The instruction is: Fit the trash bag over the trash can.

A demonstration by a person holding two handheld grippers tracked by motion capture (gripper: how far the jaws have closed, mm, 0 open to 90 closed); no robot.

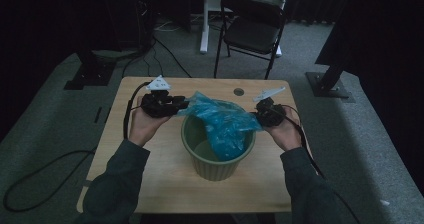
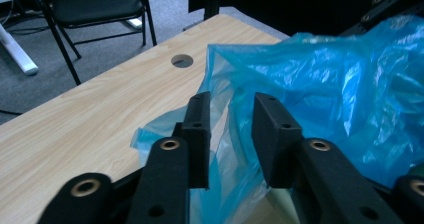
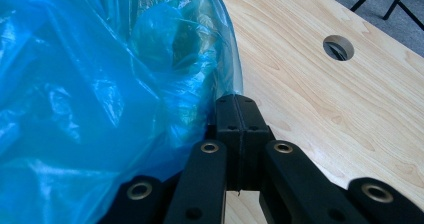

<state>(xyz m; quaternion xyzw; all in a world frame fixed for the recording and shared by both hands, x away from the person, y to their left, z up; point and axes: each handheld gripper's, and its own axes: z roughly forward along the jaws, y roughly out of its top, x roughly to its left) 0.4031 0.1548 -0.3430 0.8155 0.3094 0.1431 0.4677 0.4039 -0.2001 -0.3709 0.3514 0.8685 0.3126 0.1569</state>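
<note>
Dim carpet and a folding chair (image 1: 252,26) lie beyond the wooden bench (image 1: 150,184). Between the two tongs a blue bag (image 1: 225,124) hangs half into the green bin (image 1: 217,156), its rim not yet folded over. Right tongs (image 3: 239,109) are clamped tight on the bag's edge; left tongs (image 2: 230,134) stand parted, film loose between them (apparently ungripped). Bare bench outside each tongs leaves room to stretch the bag wider.
</note>
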